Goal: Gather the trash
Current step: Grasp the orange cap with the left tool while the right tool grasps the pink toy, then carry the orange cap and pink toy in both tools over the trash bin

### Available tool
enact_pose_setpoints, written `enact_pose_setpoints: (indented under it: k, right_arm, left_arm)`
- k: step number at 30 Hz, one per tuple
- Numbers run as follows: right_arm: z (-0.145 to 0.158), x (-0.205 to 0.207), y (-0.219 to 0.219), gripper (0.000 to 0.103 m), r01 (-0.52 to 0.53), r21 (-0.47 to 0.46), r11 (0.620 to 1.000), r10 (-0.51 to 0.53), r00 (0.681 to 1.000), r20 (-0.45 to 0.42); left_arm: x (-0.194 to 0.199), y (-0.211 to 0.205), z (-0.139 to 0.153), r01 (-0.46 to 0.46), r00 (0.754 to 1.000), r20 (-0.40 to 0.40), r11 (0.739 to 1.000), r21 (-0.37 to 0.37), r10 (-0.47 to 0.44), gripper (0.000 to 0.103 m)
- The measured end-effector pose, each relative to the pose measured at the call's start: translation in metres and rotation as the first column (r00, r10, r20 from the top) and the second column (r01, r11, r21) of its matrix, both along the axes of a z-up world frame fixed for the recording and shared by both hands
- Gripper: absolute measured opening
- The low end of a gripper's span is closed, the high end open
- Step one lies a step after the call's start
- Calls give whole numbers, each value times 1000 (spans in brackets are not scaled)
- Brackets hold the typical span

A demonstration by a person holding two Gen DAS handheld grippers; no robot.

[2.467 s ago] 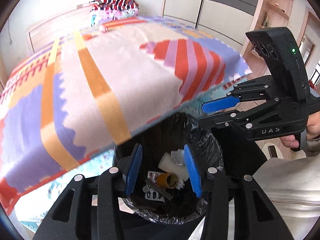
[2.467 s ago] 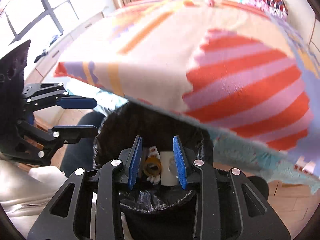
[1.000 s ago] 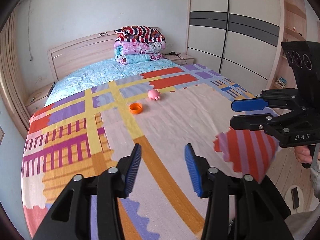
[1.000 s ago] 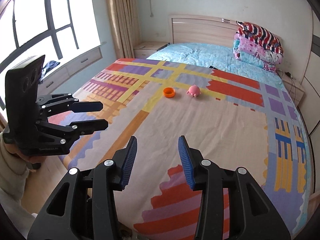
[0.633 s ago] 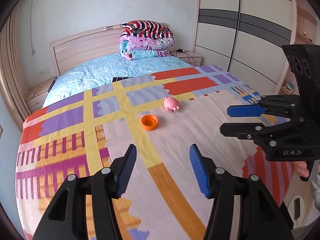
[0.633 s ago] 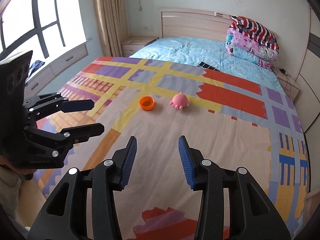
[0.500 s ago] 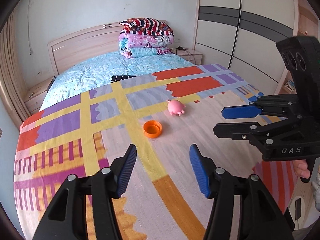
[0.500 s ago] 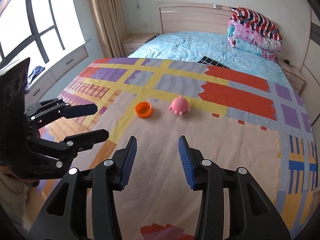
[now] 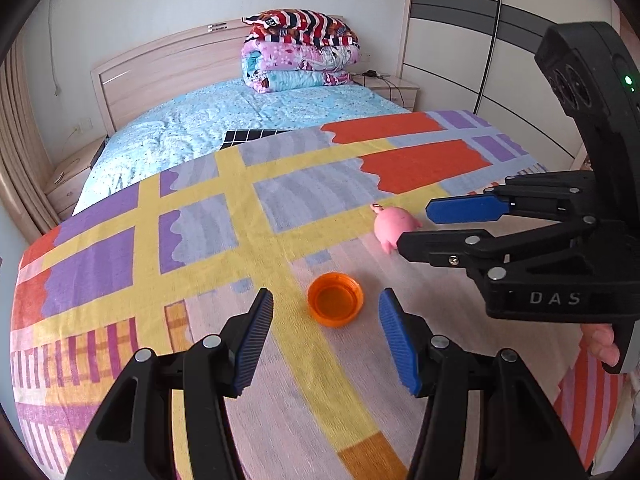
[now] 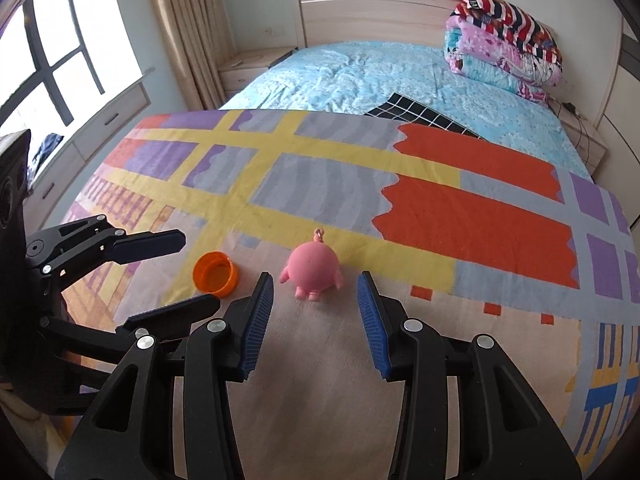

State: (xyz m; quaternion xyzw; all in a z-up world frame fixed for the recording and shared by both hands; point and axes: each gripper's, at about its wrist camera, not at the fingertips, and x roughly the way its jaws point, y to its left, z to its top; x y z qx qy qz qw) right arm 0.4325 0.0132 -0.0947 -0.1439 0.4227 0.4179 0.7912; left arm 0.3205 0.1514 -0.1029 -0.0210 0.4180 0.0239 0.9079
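1. One orange cap (image 9: 335,299) lies on the patterned blanket (image 9: 200,240), open side up. It is round, so no long axis applies. Smooth plastic with a ribbed rim.
2. One pink toy (image 10: 313,267), rounded and smooth, lies on the same blanket just beside the cap, to the cap's right in the right wrist view. A small loop on its top points toward the headboard (image 10: 380,8); its short feet point toward the right camera.
3. Left gripper (image 9: 326,334): jaws released, spread wide, holding nothing. The cap sits just ahead of the gap between its ridged blue pads (image 9: 254,332).
4. Right gripper (image 10: 316,320): jaws released, empty. The toy sits just ahead, between the fingertips, not touched.
5. One stack of folded quilts (image 9: 300,50), striped and floral, rests at the head of the bed against the wooden headboard.
6. One light blue sheet (image 10: 380,72) covers the far half of the mattress.
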Motion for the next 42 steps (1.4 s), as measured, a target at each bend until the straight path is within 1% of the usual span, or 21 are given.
enact_pose_setpoints:
  k: [5, 7, 9, 10, 11, 12, 13, 14, 17, 25, 27, 30, 33, 42]
  right_arm:
    - [-6, 8, 4, 43, 10, 1, 1000, -10, 1000, -17]
    - [-7, 8, 5, 43, 12, 4, 1000, -12, 1000, -12]
    - [-7, 6, 7, 43, -1, -4, 1000, 1, 1000, -1]
    - [-6, 6, 8, 36, -12, 2, 1000, 12, 1000, -8]
    - [-7, 6, 8, 27, -17, 8, 1000, 17, 1000, -23]
    - [-7, 6, 7, 27, -15, 9, 1000, 15, 1000, -25]
    - [-7, 5, 6, 27, -10, 8, 1000, 10, 1000, -19]
    - [-6, 4, 6, 27, -7, 10, 1000, 7, 1000, -17]
    - [-4, -1, 4, 27, -2, 21, 1000, 2, 1000, -15]
    - [22, -30, -5, 27, -24, 41, 999, 22, 999, 50]
    - [29, -37, -10, 27, -26, 55, 998, 23, 998, 59]
    - [38, -50, -18, 27, -32, 67, 997, 26, 996, 80]
    - [44, -64, -26, 27, -41, 76, 996, 34, 995, 93]
    - [52, -111, -54, 27, -77, 90, 993, 65, 990, 127]
  left_arm:
    - [5, 0, -4, -3, 1000, -4, 1000, 6, 3, 53]
    - [7, 0, -7, -7, 1000, -15, 1000, 15, 7, 53]
    - [8, 2, -8, -17, 1000, -11, 1000, 7, 17, 52]
    - [8, 2, -8, -22, 1000, -7, 1000, 4, 22, 51]
    - [9, 2, -8, -28, 1000, -6, 999, 17, 28, 44]
    - [9, 2, -8, -32, 999, -7, 999, 34, 33, 35]
    - [8, 2, -8, -35, 999, -8, 998, 43, 35, 31]
    - [8, 3, -8, -34, 999, -9, 999, 38, 35, 29]
    - [4, 4, -5, -44, 999, -7, 999, 25, 44, 29]
    - [-20, -7, 18, -42, 998, 40, 999, 28, 41, 29]
    - [-29, -11, 24, -39, 998, 53, 999, 30, 38, 29]
    - [-42, -17, 32, -41, 997, 67, 998, 52, 37, 29]
    - [-55, -23, 40, -41, 996, 79, 998, 53, 37, 29]
    - [-100, -48, 62, -19, 993, 120, 997, 72, 10, 29]
